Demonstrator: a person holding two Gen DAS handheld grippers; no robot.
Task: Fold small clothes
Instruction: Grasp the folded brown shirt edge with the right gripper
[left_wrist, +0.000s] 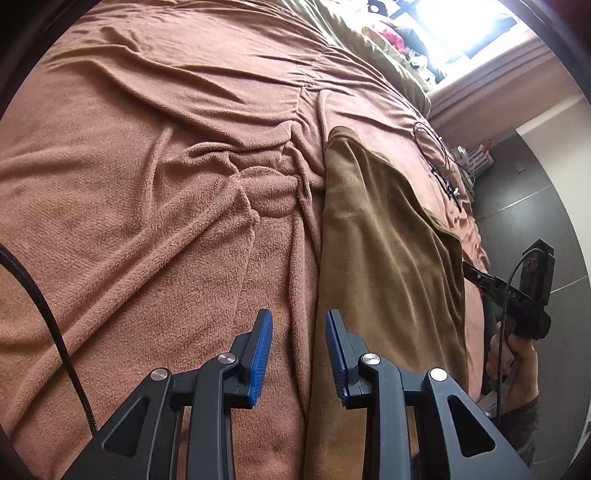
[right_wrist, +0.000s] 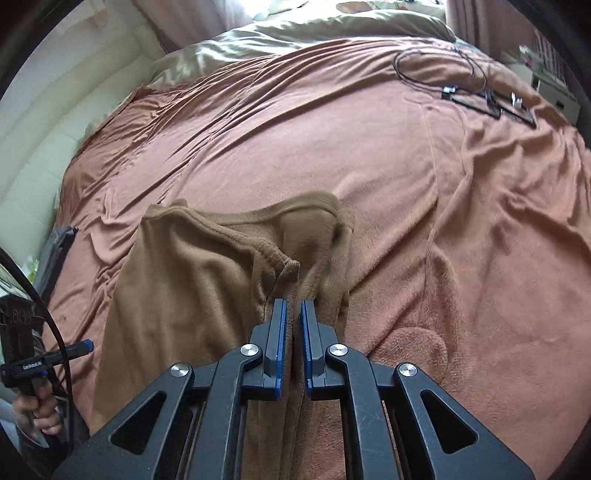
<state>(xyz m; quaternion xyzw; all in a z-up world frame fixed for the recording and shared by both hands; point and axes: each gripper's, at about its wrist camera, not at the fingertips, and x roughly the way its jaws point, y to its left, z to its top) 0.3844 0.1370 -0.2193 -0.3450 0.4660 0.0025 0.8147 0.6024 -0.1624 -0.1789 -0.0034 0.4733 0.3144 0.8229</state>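
A brown fleece garment (right_wrist: 177, 291) lies lengthwise on the pink blanket (right_wrist: 369, 147) of a bed. My right gripper (right_wrist: 293, 325) is shut on a bunched fold of it near its ribbed hem (right_wrist: 273, 258), and the cloth runs between the blue pads. In the left wrist view the same garment (left_wrist: 388, 258) stretches away to the right, with the right gripper (left_wrist: 471, 271) at its far edge. My left gripper (left_wrist: 299, 354) hangs open over the garment's near edge, its blue pads apart with nothing gripped. It shows again in the right wrist view as the left gripper (right_wrist: 85, 347), held by a hand (right_wrist: 44, 413).
Black cables (right_wrist: 461, 77) lie coiled on the blanket's far right corner. An olive duvet (right_wrist: 295, 33) is heaped at the head of the bed. A white padded wall (right_wrist: 48, 129) borders one side, and dark floor (left_wrist: 535, 206) lies past the other edge.
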